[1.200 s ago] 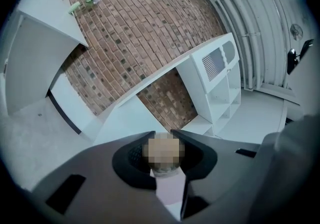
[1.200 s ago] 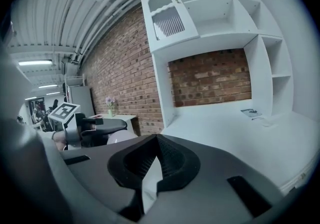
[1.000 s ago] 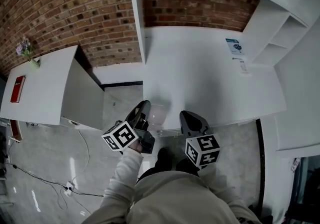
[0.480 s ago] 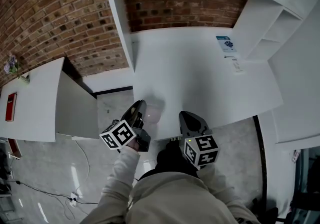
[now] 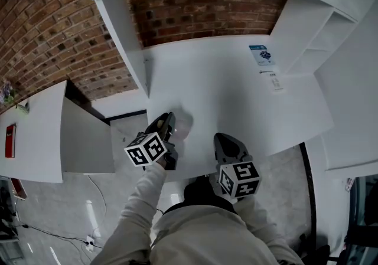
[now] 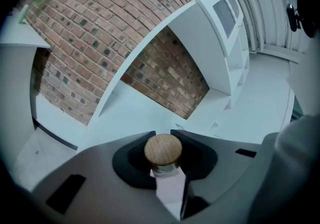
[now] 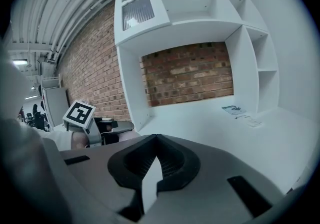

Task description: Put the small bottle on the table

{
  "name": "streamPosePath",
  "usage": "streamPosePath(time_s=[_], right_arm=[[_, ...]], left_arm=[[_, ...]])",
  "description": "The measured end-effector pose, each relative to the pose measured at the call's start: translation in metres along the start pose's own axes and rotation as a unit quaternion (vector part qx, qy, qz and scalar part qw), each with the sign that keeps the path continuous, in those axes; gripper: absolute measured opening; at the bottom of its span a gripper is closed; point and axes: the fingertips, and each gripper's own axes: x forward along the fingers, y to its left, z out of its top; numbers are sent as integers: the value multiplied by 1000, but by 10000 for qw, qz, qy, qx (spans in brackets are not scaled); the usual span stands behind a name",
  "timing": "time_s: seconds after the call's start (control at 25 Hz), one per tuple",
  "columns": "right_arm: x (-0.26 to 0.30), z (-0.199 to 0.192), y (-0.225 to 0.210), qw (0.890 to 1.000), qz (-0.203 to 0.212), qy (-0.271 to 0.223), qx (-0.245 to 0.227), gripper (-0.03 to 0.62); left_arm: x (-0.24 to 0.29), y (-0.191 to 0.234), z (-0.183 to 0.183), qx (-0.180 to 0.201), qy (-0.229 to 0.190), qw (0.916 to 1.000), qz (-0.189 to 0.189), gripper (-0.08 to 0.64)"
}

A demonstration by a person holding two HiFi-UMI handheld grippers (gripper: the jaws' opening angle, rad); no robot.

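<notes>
"Over the counter's (image 5: pixel 236 98) near left edge now, left tongs (image 5: pixel 171 123) clamp the small bottle (image 6: pixel 163 149); a second ago they hung off it, above the floor (image 5: pixel 71 210)."
"Right tongs (image 5: pixel 224 138)?"
"Closed, empty. Bottle's carried, not resting on counter; placement looks close."

The small bottle (image 6: pixel 163 150) has a tan wood-grain stopper, the left gripper (image 5: pixel 168 123) and right gripper (image 5: pixel 225 140) are dark grey with black-and-white square-marker cubes, the table (image 5: pixel 236 98) is plain white, and the far wall (image 5: pixel 41 28) is red-brown brick with pale mortar.
</notes>
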Motion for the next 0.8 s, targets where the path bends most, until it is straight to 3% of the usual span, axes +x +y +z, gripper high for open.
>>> streamPosePath(time_s=[0.32, 0.64, 0.8], right_arm=[[21, 9, -32, 10000, -58, 30, 49, 28], [41, 13, -48, 9999, -14, 103, -41, 28], [47, 13, -55, 9998, -17, 155, -77, 28]], left_arm=[[64, -6, 7, 864, 312, 9957, 92, 104], [116, -14, 5, 1889, 645, 9798, 115, 104], [137, -14, 4, 2109, 807, 9741, 122, 104]])
